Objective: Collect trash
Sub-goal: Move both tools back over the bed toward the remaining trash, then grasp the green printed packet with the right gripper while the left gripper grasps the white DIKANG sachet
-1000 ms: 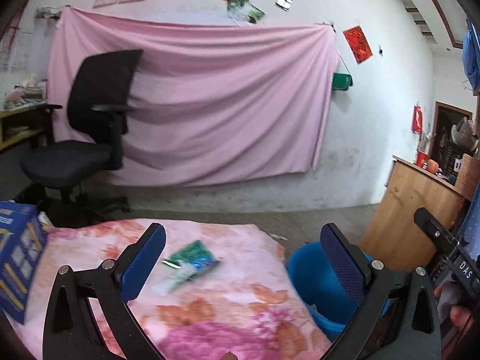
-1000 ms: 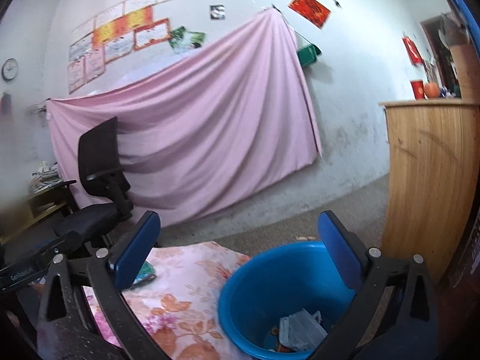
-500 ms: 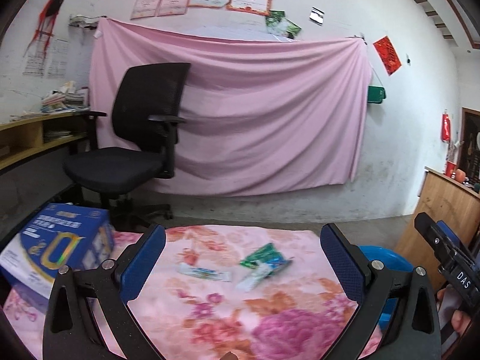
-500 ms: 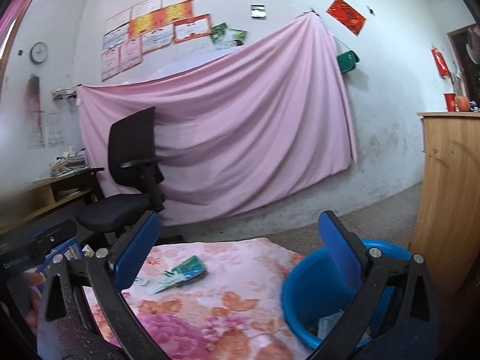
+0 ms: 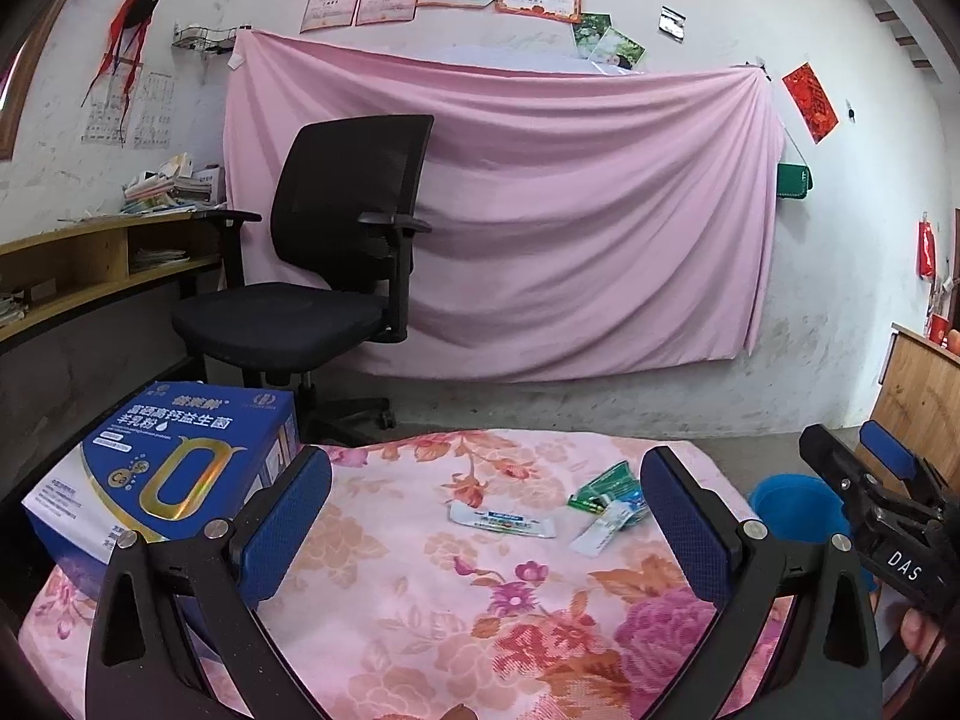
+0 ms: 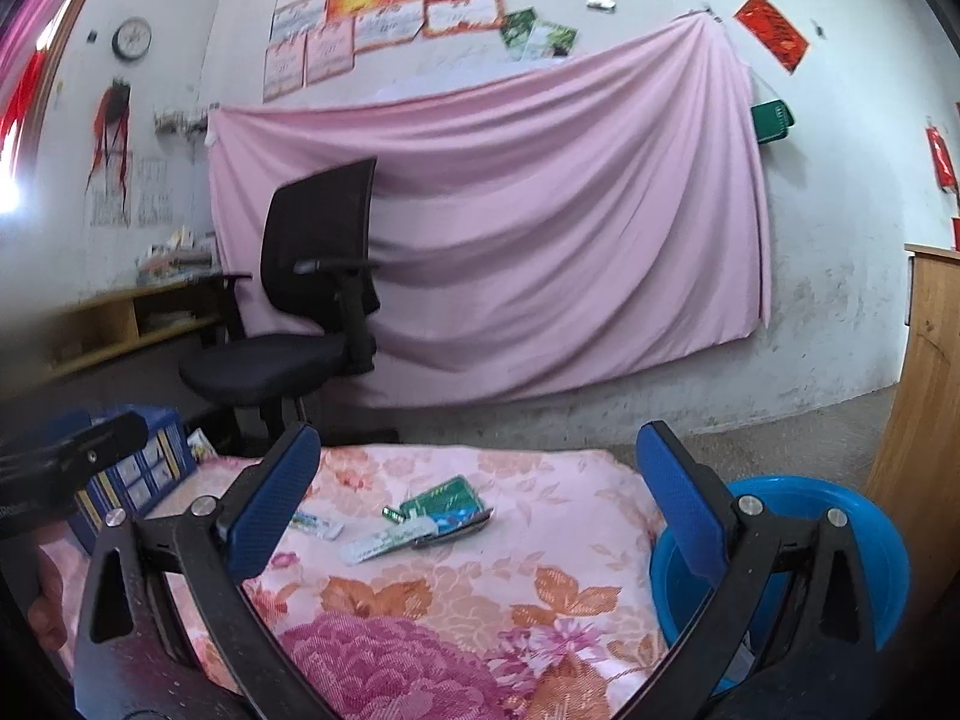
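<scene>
Held left gripper and right gripper above floral-cloth desk, fingers spread wide, nothing held. Wrappers: green packet, white sachet, white tube mid-cloth. Blue basin just beside right edge, presumably for short drop.

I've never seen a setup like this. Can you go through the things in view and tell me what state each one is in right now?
left gripper: open, empty, above the floral cloth.
right gripper: open, empty.
green wrapper: lying flat on the cloth, not picked up.
white sachet: flat on the cloth, apart from the green one.
white tube packet: lying against the green wrapper.
blue bucket: upright beside the cloth.
blue box: closed, resting on the cloth.
</scene>
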Demonstrator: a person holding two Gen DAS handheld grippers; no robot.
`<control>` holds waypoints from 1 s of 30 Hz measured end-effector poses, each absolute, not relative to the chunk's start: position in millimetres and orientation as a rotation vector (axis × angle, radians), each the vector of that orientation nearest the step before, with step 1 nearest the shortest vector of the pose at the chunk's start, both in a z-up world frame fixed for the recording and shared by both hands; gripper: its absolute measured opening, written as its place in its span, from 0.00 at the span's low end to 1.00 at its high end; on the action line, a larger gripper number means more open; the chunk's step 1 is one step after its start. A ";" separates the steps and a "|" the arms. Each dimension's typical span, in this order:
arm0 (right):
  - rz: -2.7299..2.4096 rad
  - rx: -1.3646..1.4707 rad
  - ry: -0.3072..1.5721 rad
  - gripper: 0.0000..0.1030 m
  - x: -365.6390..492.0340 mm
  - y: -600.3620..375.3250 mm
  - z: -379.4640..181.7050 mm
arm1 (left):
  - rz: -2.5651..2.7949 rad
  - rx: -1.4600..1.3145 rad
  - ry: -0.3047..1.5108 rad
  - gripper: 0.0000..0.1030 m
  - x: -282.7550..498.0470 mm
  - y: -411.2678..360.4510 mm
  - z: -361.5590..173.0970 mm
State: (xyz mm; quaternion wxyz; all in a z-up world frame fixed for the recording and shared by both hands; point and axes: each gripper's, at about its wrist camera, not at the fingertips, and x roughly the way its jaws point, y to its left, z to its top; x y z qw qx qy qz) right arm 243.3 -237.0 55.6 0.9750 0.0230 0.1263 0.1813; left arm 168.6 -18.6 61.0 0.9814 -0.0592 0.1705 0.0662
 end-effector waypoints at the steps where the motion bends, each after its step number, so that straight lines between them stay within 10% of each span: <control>1: 0.366 0.045 0.261 1.00 244.7 -236.1 54.7 | 0.134 -0.119 0.349 0.98 170.6 -16.5 59.6; 23: 0.387 0.037 0.650 1.00 379.5 -226.0 10.8 | 0.103 -0.090 0.825 0.98 300.0 -6.8 -9.7; 30: 0.497 0.019 0.867 0.81 424.6 -204.2 -21.4 | 0.070 -0.104 0.885 0.98 319.1 -10.3 -22.2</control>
